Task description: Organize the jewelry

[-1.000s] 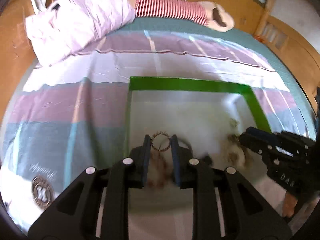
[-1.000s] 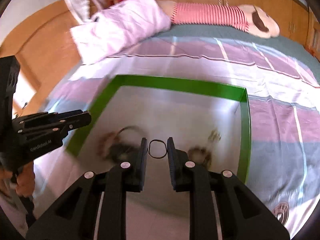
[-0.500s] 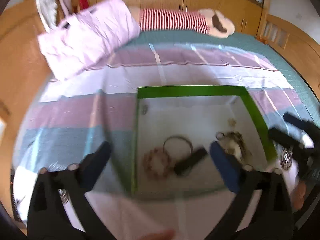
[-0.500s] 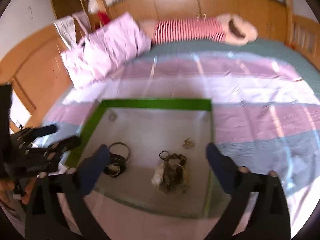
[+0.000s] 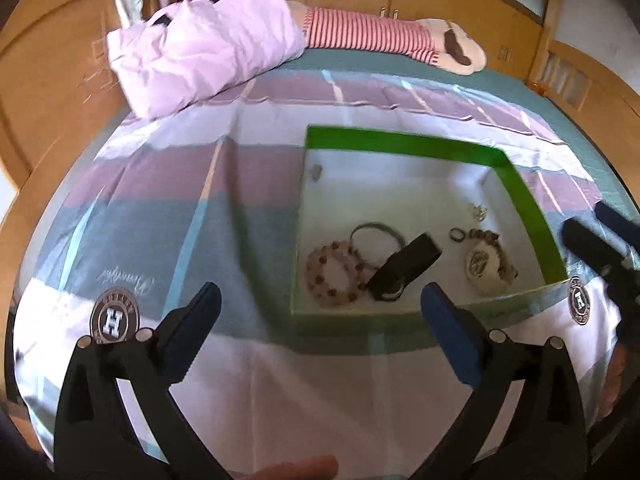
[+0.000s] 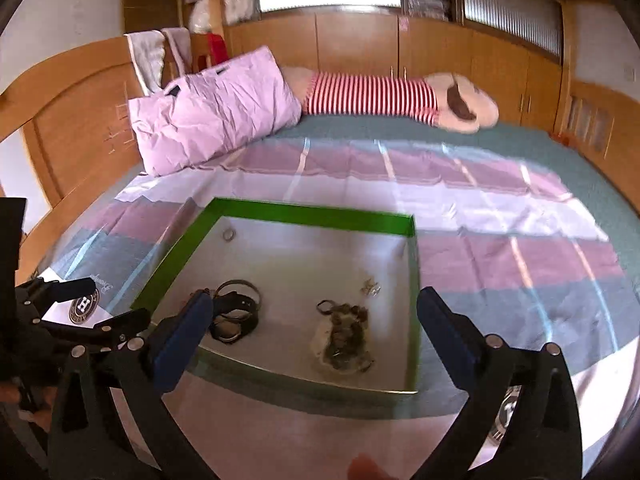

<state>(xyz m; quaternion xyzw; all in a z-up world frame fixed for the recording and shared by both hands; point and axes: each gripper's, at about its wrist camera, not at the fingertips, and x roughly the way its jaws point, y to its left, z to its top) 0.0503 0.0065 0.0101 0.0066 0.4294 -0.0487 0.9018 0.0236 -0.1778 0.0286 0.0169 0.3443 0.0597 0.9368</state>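
Left wrist view: the left claw (image 5: 318,312) and right claw (image 6: 310,322) both gape wide, empty, near the green-rimmed white tray (image 5: 400,142) on the bed. Inside lie a reddish beaded bracelet (image 5: 332,270), a black band (image 5: 404,266) and, right, a tangled heap (image 5: 486,264); sorting looks unfinished. Far off, a lilac pillow (image 5: 204,56); nothing blocks the tray.

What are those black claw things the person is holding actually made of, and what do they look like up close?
Each is a black plastic frame of angular struts joined by small silver pivot pins. The left gripper and right gripper both end in two fingers tipped with dark blue pads. Seen from the side, the left gripper's body looks blocky. No cables or sleeves show.
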